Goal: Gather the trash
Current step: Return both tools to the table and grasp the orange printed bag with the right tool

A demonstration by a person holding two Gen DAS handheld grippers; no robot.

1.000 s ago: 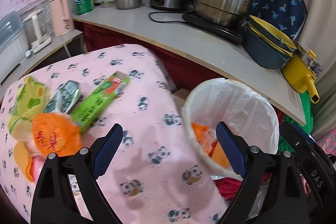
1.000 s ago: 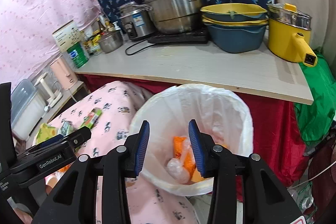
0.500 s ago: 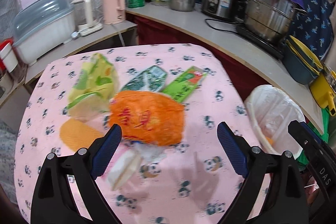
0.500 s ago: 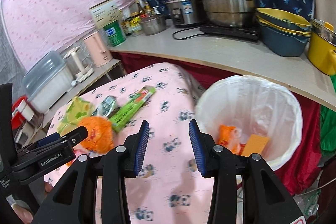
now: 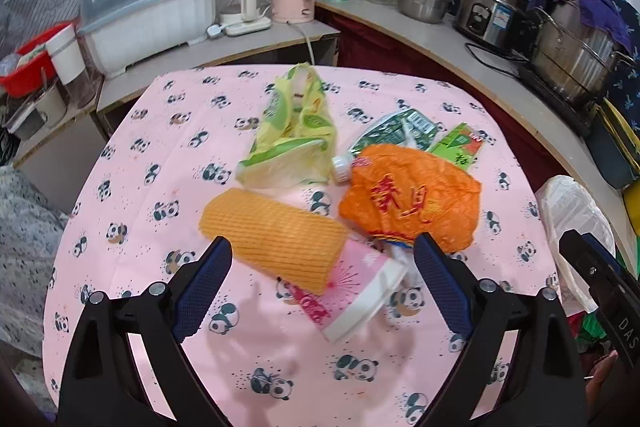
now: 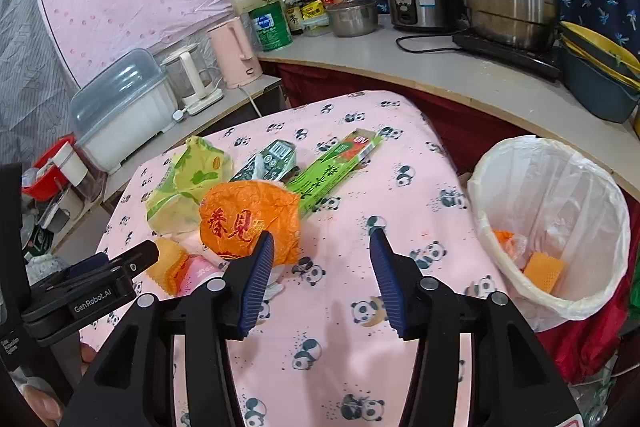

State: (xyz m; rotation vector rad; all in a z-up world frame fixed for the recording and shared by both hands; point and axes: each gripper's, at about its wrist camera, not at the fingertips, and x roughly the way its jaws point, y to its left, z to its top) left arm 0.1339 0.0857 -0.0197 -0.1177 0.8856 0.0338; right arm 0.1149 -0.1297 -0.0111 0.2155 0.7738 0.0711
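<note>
Your left gripper (image 5: 322, 285) hangs over pink panda cloth (image 5: 132, 211), fingers spread wide, nothing pinched; yellow foam net (image 5: 272, 237) lies just ahead between tips, on top of pink-white wrapper (image 5: 352, 291)

Behind net: yellow-green bag (image 5: 292, 135)

Next right: orange bag (image 5: 416, 199) with red letters, white bottle cap (image 5: 341, 166) touching its corner; dark green packet (image 5: 394, 131) and green box (image 5: 460, 145) just behind

Your right gripper (image 6: 322, 277) over cloth, fingers opening, nothing between them, left tip near orange bag

Far right: white-lined bin (image 6: 560, 195) beside table, orange scraps inside
</note>
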